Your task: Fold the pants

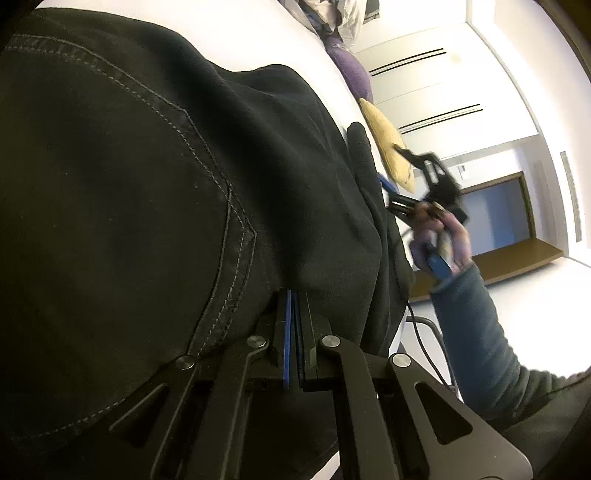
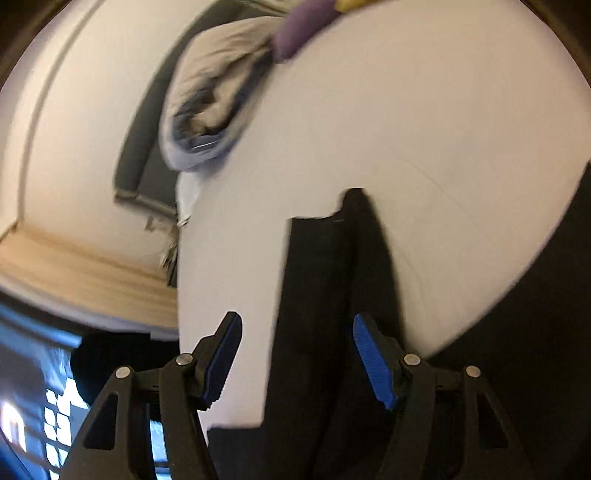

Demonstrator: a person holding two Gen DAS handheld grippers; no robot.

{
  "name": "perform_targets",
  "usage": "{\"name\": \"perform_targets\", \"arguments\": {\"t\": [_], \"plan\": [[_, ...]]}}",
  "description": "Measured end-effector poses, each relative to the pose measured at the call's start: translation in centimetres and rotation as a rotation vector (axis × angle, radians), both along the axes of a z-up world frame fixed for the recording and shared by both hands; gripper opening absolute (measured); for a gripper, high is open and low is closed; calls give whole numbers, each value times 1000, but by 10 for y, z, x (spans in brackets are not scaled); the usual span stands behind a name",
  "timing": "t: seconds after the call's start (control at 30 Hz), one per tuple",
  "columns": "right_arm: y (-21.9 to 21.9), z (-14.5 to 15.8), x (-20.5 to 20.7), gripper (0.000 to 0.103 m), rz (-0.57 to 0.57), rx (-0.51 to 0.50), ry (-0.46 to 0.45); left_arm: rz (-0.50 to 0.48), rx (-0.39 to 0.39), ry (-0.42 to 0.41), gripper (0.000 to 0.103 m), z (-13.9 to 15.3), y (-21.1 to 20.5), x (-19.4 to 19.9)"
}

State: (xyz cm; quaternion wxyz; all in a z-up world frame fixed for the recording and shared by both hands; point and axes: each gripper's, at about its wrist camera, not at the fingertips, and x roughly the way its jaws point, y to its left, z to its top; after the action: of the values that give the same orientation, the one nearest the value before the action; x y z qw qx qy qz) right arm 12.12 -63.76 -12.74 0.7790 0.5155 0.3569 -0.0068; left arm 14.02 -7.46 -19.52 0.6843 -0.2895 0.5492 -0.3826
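Black pants (image 1: 129, 184) with grey pocket stitching fill most of the left wrist view, lying on a white table (image 1: 258, 33). My left gripper (image 1: 295, 295) is shut, its blue pads pressed together, and its tips disappear into a fold of the pants' cloth. My right gripper (image 1: 402, 206) shows at the pants' far edge, held by a hand in a blue-grey sleeve. In the right wrist view, my right gripper (image 2: 299, 332) stands open. A black pant leg (image 2: 321, 288) runs between its fingers, and the pads do not press on it.
A beige and blue-grey heap of clothes (image 2: 207, 99) lies at the table's far edge. A purple cloth (image 1: 351, 62) and a yellow one (image 1: 388, 144) sit beside the pants. A black cable (image 1: 424, 339) hangs off the table's edge. White table (image 2: 406, 129) extends beyond the pant leg.
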Motion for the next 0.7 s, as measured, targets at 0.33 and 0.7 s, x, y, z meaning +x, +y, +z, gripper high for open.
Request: {"name": "perform_targets", "arguments": {"t": [0.33, 0.7], "plan": [[-10, -28, 27, 46, 3, 25, 27, -6, -4, -15, 4, 4, 2, -5], [-14, 21, -7, 5, 8, -107, -70, -3, 4, -22, 4, 3, 3, -9]]}}
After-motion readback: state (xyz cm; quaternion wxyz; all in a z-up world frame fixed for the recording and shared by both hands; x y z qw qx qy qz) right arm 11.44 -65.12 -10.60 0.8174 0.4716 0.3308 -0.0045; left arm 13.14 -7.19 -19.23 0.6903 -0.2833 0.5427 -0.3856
